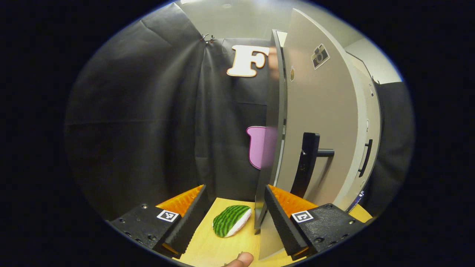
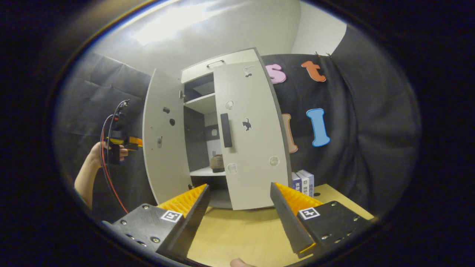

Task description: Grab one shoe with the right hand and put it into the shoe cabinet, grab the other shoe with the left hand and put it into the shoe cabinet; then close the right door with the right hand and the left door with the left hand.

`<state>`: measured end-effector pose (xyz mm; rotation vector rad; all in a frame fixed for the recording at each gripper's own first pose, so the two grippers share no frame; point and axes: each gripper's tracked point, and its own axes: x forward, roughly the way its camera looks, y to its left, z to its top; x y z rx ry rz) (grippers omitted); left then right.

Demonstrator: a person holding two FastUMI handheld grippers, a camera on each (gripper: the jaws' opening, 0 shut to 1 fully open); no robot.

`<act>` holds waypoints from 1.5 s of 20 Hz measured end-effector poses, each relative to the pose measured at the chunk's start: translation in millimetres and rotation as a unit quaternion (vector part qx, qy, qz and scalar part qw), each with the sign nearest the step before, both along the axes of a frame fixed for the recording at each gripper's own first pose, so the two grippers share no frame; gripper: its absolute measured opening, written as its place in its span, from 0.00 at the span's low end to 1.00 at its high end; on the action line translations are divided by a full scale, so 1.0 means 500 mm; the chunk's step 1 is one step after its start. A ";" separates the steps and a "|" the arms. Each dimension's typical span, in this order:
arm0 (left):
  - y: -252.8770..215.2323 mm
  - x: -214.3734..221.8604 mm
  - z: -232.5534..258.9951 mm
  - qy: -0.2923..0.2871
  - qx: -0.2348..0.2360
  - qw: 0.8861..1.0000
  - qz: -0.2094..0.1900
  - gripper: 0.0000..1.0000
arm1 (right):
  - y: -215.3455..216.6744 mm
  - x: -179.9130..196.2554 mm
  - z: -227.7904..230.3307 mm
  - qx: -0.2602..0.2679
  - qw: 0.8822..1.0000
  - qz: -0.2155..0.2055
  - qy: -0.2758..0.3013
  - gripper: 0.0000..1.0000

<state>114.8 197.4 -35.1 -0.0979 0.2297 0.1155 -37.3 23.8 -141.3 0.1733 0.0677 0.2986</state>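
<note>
Two cabinet doors: left door [image 2: 163, 141] wide open, right door [image 2: 252, 141] half-shut, centre frame. One shoe [image 2: 217, 163] sits inside. Both tongs, left [image 1: 234, 218] and right [image 2: 239, 211], are spread, empty; a watermelon-patterned slice [image 1: 231, 220] lies on the table [image 1: 207, 248].

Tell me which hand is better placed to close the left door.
Left. The left gripper is open right at the left door, whose edge stands between its fingers. The right gripper is back from the cabinet, facing the nearly closed right door.

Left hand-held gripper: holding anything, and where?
Nothing held. The left hand-held gripper is open, with the left door's edge standing between its fingers, neither pressing on it. The right hand-held gripper is open too.
</note>
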 end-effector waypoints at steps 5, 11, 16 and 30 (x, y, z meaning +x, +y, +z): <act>-0.076 -0.003 0.005 0.004 0.014 1.000 -0.027 0.94 | -0.017 0.009 -0.008 0.008 1.000 -0.014 -0.002 0.98; -0.187 0.012 0.005 -0.002 0.008 0.998 -0.061 0.94 | -0.038 0.011 -0.023 0.010 1.000 -0.026 0.007 0.98; -0.264 0.041 0.005 -0.016 0.025 0.996 -0.082 0.95 | -0.041 0.008 -0.031 0.023 1.000 -0.014 0.012 0.98; -0.400 0.047 -0.062 -0.011 0.055 0.993 -0.102 0.96 | -0.111 0.044 -0.083 0.032 0.996 -0.071 0.045 0.98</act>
